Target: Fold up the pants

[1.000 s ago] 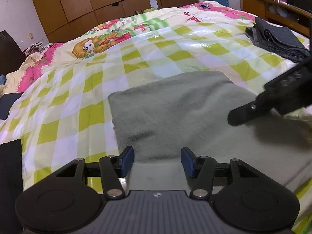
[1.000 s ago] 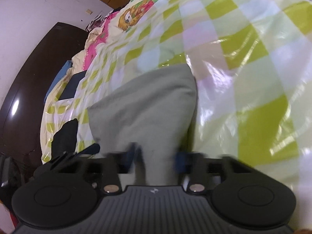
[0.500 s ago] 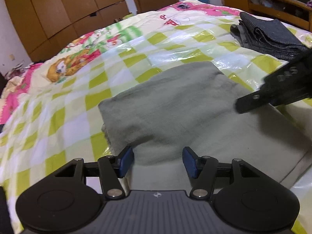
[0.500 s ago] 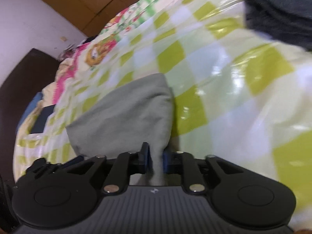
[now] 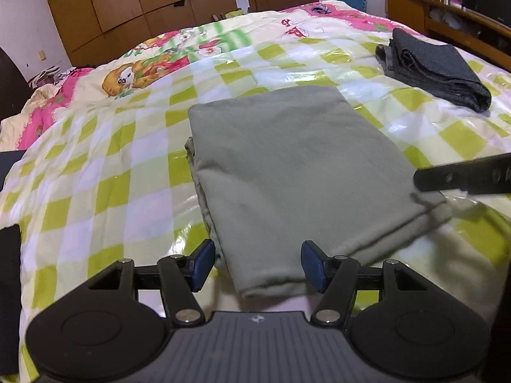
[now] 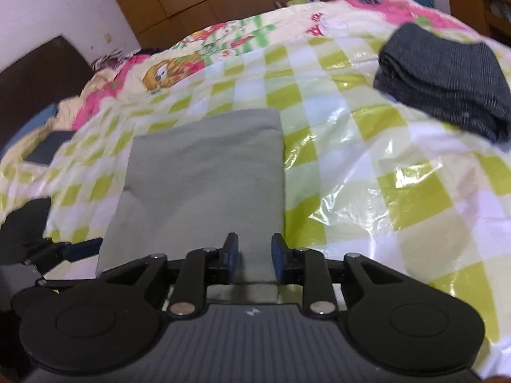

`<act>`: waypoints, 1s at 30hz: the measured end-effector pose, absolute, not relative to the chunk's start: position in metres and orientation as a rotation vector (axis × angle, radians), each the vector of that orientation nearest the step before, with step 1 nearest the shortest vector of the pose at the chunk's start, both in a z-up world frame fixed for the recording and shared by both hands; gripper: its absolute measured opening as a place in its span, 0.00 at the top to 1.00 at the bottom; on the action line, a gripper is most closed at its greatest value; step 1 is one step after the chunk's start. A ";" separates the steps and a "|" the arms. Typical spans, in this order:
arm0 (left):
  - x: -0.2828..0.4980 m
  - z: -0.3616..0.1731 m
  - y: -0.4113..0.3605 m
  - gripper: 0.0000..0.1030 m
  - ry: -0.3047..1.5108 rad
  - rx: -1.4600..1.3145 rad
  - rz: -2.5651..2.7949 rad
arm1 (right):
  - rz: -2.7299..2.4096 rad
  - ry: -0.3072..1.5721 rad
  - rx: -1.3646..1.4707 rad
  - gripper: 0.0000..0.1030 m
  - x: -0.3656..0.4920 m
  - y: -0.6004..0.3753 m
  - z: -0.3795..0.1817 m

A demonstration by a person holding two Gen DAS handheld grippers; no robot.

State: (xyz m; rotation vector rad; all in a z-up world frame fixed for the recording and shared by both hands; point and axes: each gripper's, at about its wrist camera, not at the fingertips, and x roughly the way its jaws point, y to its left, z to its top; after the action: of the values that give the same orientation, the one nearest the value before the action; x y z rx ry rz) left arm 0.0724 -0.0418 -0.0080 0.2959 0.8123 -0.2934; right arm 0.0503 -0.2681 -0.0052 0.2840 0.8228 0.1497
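The grey-green pants (image 5: 287, 172) lie folded into a flat rectangle on the checked bed cover; they also show in the right wrist view (image 6: 204, 178). My left gripper (image 5: 257, 263) is open, its blue pads either side of the near folded corner, holding nothing. My right gripper (image 6: 254, 258) is open with a narrow gap over the near edge of the pants, not gripping them. One right finger (image 5: 463, 177) reaches in at the right of the left wrist view.
A folded dark grey garment (image 5: 437, 67) lies at the far right of the bed, also in the right wrist view (image 6: 447, 83). Wooden wardrobes (image 5: 137, 3) and a door stand behind. A wooden shelf (image 5: 447, 12) runs along the right.
The right gripper has let go of the pants and opened slightly. Both grippers have drawn back, and the pants now lie flat as a folded rectangle.
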 end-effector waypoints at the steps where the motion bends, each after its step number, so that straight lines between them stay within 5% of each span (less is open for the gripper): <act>1: 0.070 -0.008 -0.041 0.30 0.815 0.292 -0.292 | 0.153 0.835 0.260 0.73 0.048 -0.264 -0.007; 30: 0.030 -0.004 -0.030 0.30 0.839 0.219 -0.299 | 0.135 0.826 0.296 0.70 -0.004 -0.246 -0.011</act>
State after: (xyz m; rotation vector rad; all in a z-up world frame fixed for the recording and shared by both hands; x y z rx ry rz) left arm 0.0302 -0.0304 -0.0040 0.2191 0.8394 -0.2987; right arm -0.0038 -0.2461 -0.0111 0.2957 0.8257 0.1351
